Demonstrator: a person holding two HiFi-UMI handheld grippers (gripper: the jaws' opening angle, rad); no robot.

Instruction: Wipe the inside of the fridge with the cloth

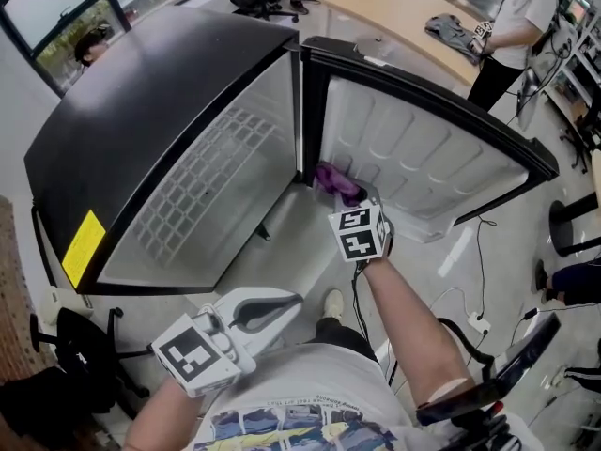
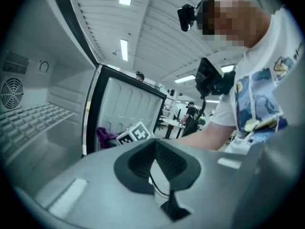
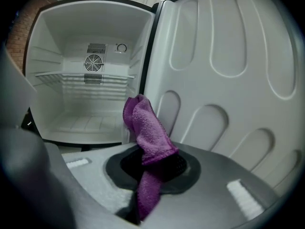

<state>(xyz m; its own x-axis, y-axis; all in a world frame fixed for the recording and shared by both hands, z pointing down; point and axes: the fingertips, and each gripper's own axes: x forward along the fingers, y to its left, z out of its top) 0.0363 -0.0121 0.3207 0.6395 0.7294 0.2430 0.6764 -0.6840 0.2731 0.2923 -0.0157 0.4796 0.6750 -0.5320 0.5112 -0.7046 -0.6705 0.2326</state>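
Purple cloth (image 3: 147, 125) pinched in right claw (image 3: 153, 160), its tail hidden; left claw (image 2: 156, 152) clenched, empty.

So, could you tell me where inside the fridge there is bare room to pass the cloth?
Bare: the fridge floor under the wire shelf, and the shelf itself up to the fan grille. Tight: the hinge side, where the right gripper holds the cloth beside the door.

Free room in the fridge (image 3: 81, 116) above and below its wire shelf (image 3: 102, 80); open door (image 3: 228, 80) close alongside.
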